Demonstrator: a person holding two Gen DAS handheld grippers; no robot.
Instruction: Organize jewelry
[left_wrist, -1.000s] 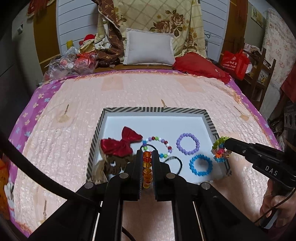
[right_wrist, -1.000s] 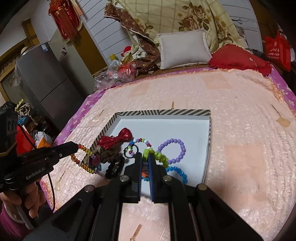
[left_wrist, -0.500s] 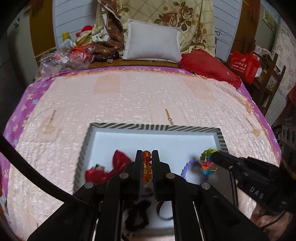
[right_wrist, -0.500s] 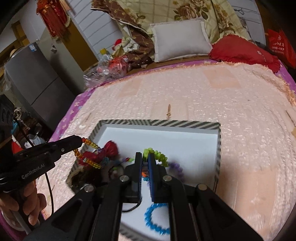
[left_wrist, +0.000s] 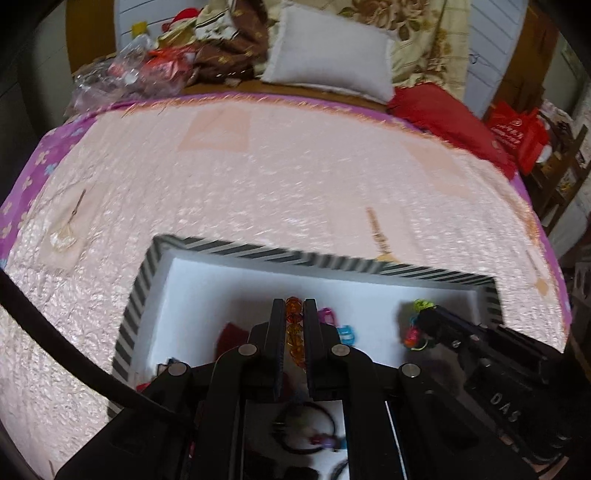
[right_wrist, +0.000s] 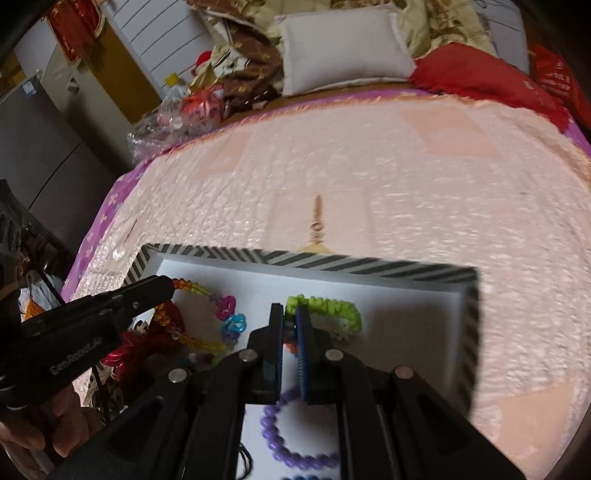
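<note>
A white tray with a black-and-white striped rim (left_wrist: 332, 260) (right_wrist: 332, 263) lies on the pink bedspread. My left gripper (left_wrist: 294, 308) is shut on an orange bead bracelet (left_wrist: 293, 325) (right_wrist: 173, 321), held over the tray's left part. Over the tray's middle, my right gripper (right_wrist: 290, 314) is shut on a green and multicoloured bracelet (right_wrist: 332, 310) (left_wrist: 415, 325). A purple bead bracelet (right_wrist: 288, 443) lies in the tray under the right gripper. A red bow (right_wrist: 140, 347) (left_wrist: 231, 336) and black hair ties (left_wrist: 306, 428) also rest in the tray.
The pink quilted bedspread (left_wrist: 277, 166) stretches beyond the tray. A white pillow (left_wrist: 332, 70), a red cushion (left_wrist: 447, 114) and a clutter of bags (left_wrist: 129, 74) sit at the bed's far end. A hand (right_wrist: 44, 424) holds the left gripper's handle.
Both grippers have moved forward and down over the tray, each still carrying its bracelet. The tray now fills the lower part of both views.
</note>
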